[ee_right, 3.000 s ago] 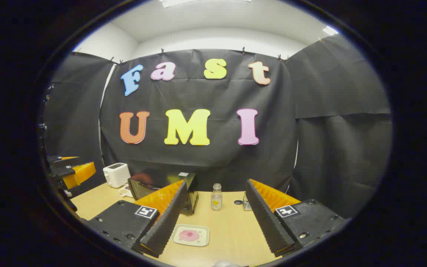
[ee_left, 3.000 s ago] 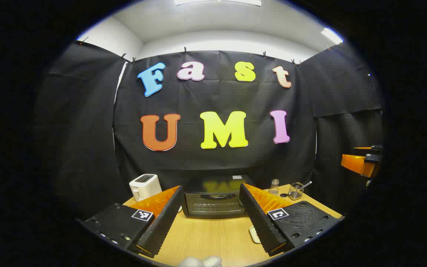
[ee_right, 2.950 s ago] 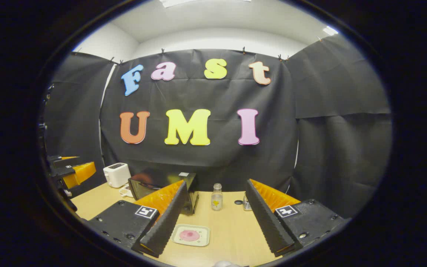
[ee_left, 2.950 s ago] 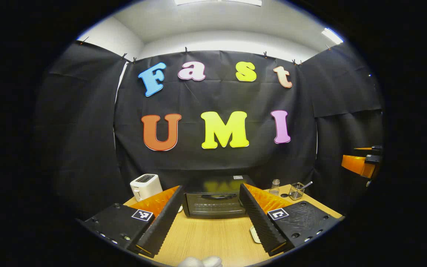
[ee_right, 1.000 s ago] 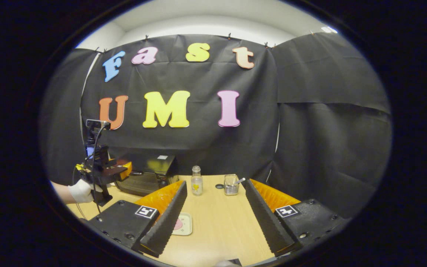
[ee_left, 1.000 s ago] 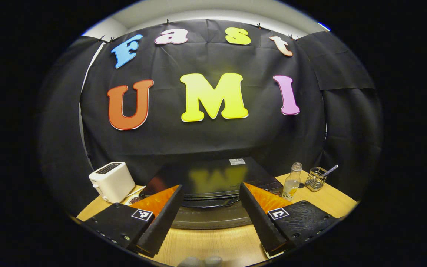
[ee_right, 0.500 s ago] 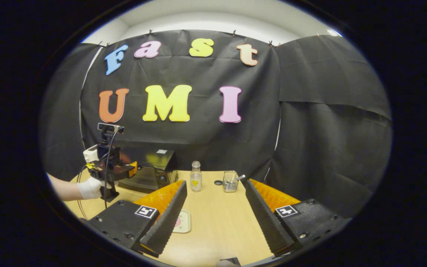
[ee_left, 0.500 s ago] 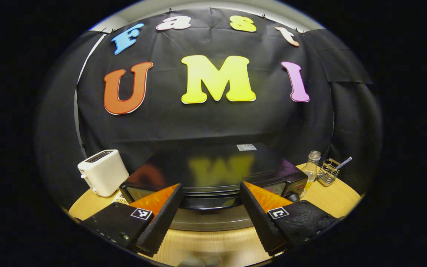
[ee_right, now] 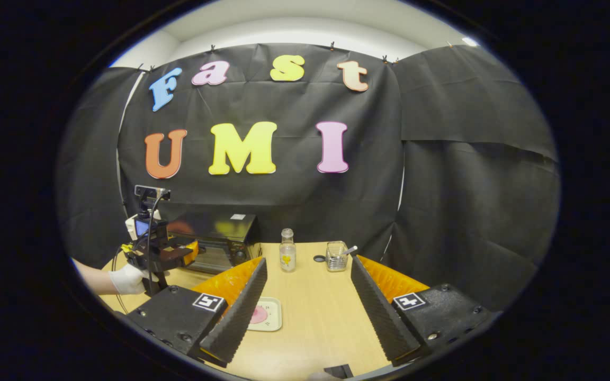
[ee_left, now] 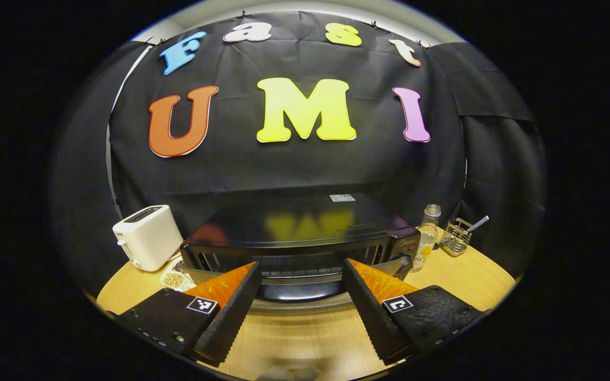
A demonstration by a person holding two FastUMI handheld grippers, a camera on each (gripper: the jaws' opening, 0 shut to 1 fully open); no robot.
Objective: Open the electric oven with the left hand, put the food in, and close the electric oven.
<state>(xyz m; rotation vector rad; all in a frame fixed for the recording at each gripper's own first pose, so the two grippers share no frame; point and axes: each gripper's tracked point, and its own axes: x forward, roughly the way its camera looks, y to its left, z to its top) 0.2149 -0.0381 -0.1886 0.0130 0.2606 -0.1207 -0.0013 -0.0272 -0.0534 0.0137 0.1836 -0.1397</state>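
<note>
The black electric oven (ee_left: 305,227) stands right in front of my left gripper (ee_left: 301,263), which is open. Its dark door handle (ee_left: 297,290) lies low between the two fingers (ee_left: 231,312), and horizontal bars show above it. Whether the door is ajar I cannot tell. In the right gripper view the oven (ee_right: 223,238) sits at the left, with the left gripper (ee_right: 164,253) at its front, held by a gloved hand (ee_right: 126,279). My right gripper (ee_right: 307,263) is open above the table. A pale square plate with pink food (ee_right: 265,315) lies beside its left finger.
A white toaster (ee_left: 146,238) and a small dish of beans (ee_left: 173,279) stand left of the oven. To the oven's right are a glass bottle (ee_left: 428,233) (ee_right: 286,256) and a wire basket (ee_left: 456,237) (ee_right: 337,256) on the wooden table (ee_left: 474,275).
My left gripper has closed in on the oven and dropped, so the oven's front bars now show between the fingers. The right gripper shifted a little; more of the plate shows.
</note>
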